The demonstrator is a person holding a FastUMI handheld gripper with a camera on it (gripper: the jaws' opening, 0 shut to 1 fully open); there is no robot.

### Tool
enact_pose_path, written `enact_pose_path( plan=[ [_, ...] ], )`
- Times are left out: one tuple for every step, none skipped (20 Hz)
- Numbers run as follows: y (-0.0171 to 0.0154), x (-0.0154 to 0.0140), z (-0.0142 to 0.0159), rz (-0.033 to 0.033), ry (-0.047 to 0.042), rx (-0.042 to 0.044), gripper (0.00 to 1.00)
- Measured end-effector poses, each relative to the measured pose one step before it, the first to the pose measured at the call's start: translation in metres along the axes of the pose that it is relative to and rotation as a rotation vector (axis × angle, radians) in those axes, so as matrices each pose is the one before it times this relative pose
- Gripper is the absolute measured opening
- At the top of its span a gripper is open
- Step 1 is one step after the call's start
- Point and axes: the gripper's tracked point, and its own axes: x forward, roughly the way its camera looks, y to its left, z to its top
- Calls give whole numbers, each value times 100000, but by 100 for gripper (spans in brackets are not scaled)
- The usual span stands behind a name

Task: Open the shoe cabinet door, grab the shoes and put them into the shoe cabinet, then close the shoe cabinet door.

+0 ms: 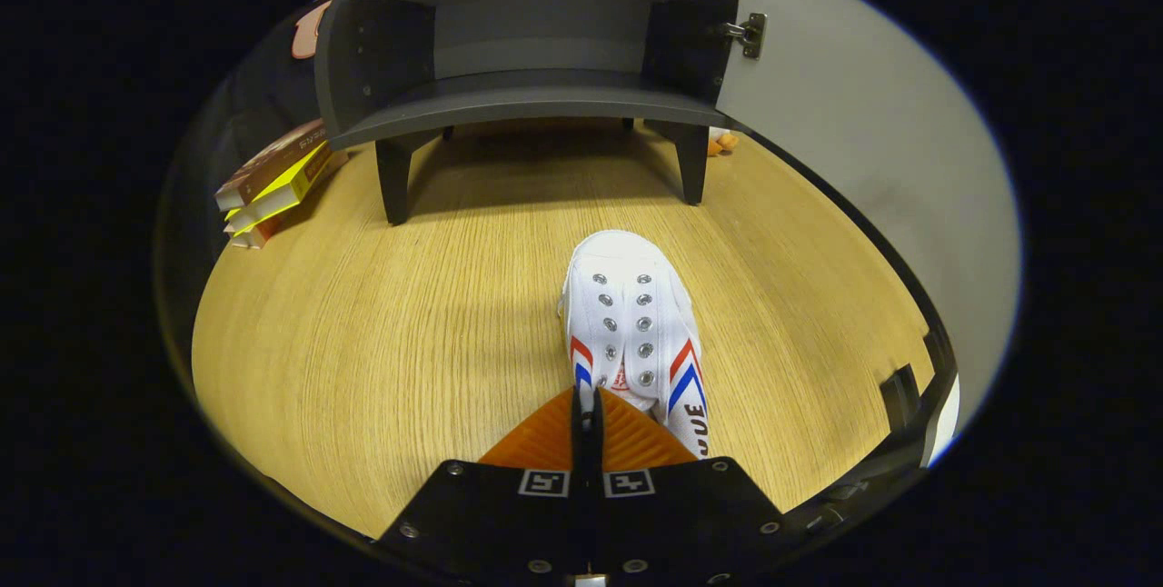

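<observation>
At twelve o'clock the shoe cabinet stands with its door open; my jaws grip the shoe, stowing and closing remain.

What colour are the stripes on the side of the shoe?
Red and blue chevron stripes on the white canvas shoe, clearest in the gripper view, just ahead of the gripper.

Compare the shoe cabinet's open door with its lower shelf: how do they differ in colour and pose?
The door is light grey and upright, swung out on a hinge to the cabinet's right; the lower shelf is dark grey, lies flat and holds nothing. Both are plain panels of the shoe cabinet. The gripper has its jaws closed on the white shoe, short of the cabinet.
</observation>
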Motion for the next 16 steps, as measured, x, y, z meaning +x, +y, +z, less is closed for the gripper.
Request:
enact_pose_path(
  plan=[
    [109, -433, 578, 1628, -1719, 3089, 0],
    [211, -508, 673, 2258, -1682, 4029, 0],
    [180, -492, 514, 2225, -1290, 4082, 0],
    [-93, -589, 476, 1205, -1519, 2982, 0],
    [-89, -342, 404, 521, -1376, 914, 0],
    [16, -527, 446, 163, -1426, -567, 0],
    [71, -521, 443, 91, -1160, -1237, 0],
    [190, -664, 590, 363, -1263, -711, 0],
    [463, -997, 761, 790, -1420, 138, 0],
    [252, -1291, 933, 814, -1749, 694, 0],
    [64, -1125, 904, 535, -1696, 742, 0],
    [99, -1143, 956, 230, -1799, 92, 0],
    [341, -709, 759, 88, -1965, -330, 0],
    [329, -910, 938, -60, -1949, -942, 0],
    [355, -1022, 1033, -27, -1754, -1404, 0],
    [256, -1056, 1084, -163, -1633, -1860, 0]
  ],
)
